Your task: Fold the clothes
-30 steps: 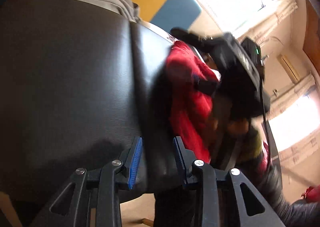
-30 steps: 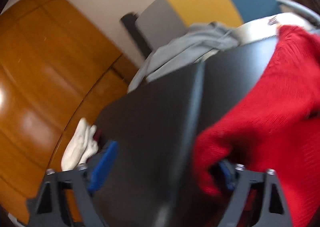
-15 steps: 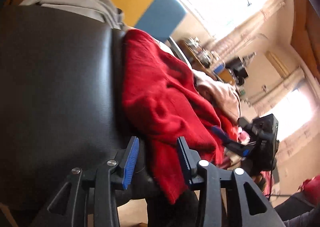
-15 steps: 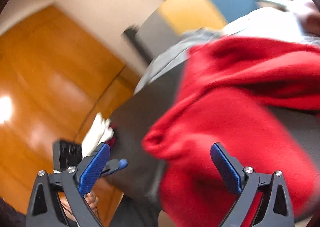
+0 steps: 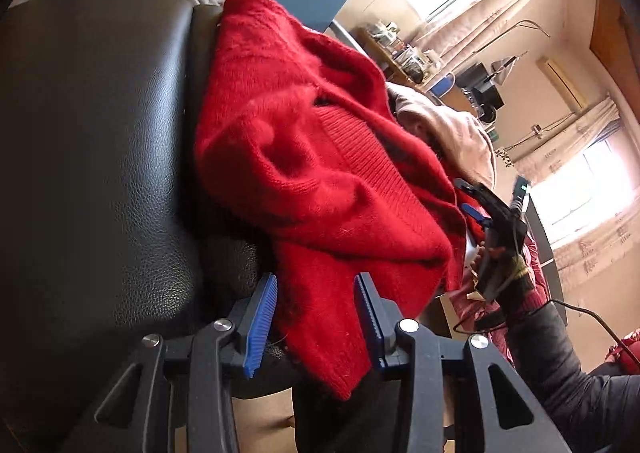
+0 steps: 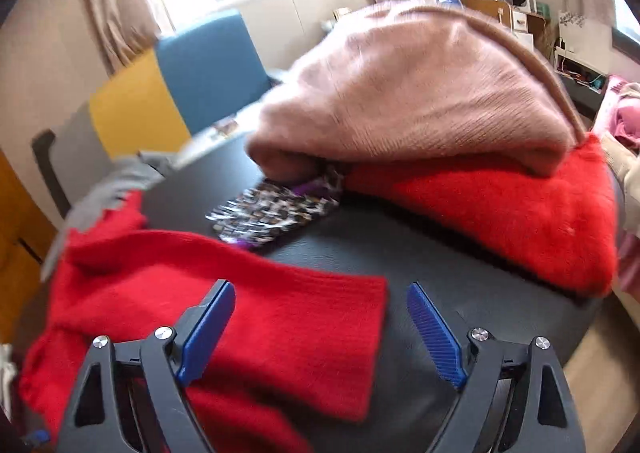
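Left gripper (image 5: 316,317) released, jaws parted either side of a hanging edge of the red sweater (image 5: 320,181) without pinching it. Right gripper (image 6: 320,329) likewise released, jaws wide, poised over a flat red sleeve (image 6: 280,329). The sweater lies bunched on the black worktop (image 5: 92,157), one edge drooping over the rim; a pink sweater (image 6: 420,93) rests on a further red fold, and a patterned phone (image 6: 276,213) lies between.

Step in hand, as judged: taking hold of the sweater to spread or fold it. The next move calls for both grippers to close on cloth, one at the drooping edge, one at the sleeve cuff.

Against half a second ago: the right gripper's view has swung rightwards, bringing the pink sweater and phone into sight; the left view is little changed.
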Available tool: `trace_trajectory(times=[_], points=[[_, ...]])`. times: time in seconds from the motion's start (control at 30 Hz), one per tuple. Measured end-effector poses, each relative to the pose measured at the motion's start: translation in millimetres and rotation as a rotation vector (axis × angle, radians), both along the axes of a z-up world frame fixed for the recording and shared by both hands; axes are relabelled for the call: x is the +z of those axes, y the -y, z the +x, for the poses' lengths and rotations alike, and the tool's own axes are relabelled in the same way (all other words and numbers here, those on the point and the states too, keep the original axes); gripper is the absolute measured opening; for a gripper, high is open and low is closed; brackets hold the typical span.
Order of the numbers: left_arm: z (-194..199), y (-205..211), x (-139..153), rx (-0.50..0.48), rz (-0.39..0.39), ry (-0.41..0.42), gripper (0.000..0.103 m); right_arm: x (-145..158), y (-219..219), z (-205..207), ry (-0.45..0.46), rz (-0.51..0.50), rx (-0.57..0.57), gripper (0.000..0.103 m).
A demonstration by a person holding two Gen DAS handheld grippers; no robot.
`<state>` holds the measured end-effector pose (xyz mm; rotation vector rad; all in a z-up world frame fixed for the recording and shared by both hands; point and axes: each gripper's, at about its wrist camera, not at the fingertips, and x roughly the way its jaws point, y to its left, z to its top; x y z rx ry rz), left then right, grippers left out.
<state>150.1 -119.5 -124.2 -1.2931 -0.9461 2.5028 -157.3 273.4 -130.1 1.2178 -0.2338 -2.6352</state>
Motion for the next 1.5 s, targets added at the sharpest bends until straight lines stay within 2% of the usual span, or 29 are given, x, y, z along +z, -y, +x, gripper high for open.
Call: trace_trajectory(times=[0.1, 0.17, 0.23, 0.3, 0.33, 0.63, 0.73, 0.93, 0.97, 1.03, 1.1, 1.13, 1.17, 1.23, 1.3, 1.4, 1.47, 1.5], points=[[0.4, 3.7, -4.9, 0.005, 0.007, 0.02, 0.041, -23.0, 10.4, -12.2, 0.069, 0.107, 0.011, 0.091], [0.1, 5.7, -7.3, 0.007, 0.013, 0.026, 0.041, -27.4, 23.3, -9.9, 0.033, 0.213, 0.053, 0.088], [2.0, 7.8, -8.2, 0.006, 0.02, 0.024, 0.041, -25.2, 24.9, -10.3, 0.034, 0.221, 0.068, 0.082], [5.3, 8.9, -7.5, 0.006, 0.026, 0.018, 0.041, -18.8, 21.3, -13.0, 0.052, 0.195, 0.071, 0.053], [7.1, 10.2, -6.8, 0.009, 0.029, 0.014, 0.041, -11.4, 25.6, -9.6, 0.051, 0.152, 0.089, 0.014], [40.8, 46.7, 3.3, 0.123, 0.067, -0.043, 0.042, 75.4, 91.7, 43.5, -0.016, -0.385, 0.326, 0.013], [51.0, 61.1, 5.2, 0.181, 0.086, -0.046, 0.05, 72.9, 143.4, 80.8, 0.008, -0.413, 0.462, 0.014], [79.2, 95.6, 6.6, 0.325, 0.112, -0.011, 0.057, 59.9, 254.5, 160.3, 0.067, -0.426, 0.747, 0.014], [83.4, 102.5, 6.6, 0.343, 0.132, -0.009, 0.058, 57.8, 273.0, 173.5, 0.077, -0.428, 0.795, 0.014], [89.5, 111.5, 7.3, 0.374, 0.156, -0.021, 0.06, 53.5, 310.0, 200.1, 0.097, -0.431, 0.89, 0.023], [92.4, 118.3, 8.1, 0.399, 0.155, -0.024, 0.062, 49.1, 347.0, 226.6, 0.117, -0.433, 0.985, 0.043], [92.3, 120.5, 8.1, 0.406, 0.151, -0.022, 0.063, 47.0, 365.5, 239.8, 0.127, -0.434, 1.032, 0.06], [90.6, 121.9, 7.2, 0.405, 0.157, -0.021, 0.063, 45.9, 369.2, 245.6, 0.126, -0.428, 1.055, 0.07], [85.2, 124.0, 5.4, 0.396, 0.188, -0.026, 0.065, 46.7, 357.1, 244.2, 0.133, -0.438, 1.061, 0.075], [78.1, 123.1, 5.3, 0.388, 0.188, -0.034, 0.066, 50.7, 324.6, 232.9, 0.111, -0.463, 1.013, 0.079], [66.2, 119.2, 14.3, 0.38, 0.086, -0.053, 0.067, 56.4, 272.4, 205.8, 0.063, -0.488, 0.886, 0.09], [49.9, 110.2, 29.7, 0.324, -0.032, -0.116, 0.069, 58.8, 233.3, 187.1, 0.038, -0.477, 0.764, 0.095], [42.5, 105.2, 33.2, 0.287, -0.064, -0.132, 0.071, 58.5, 212.9, 177.1, 0.034, -0.472, 0.701, 0.095]])
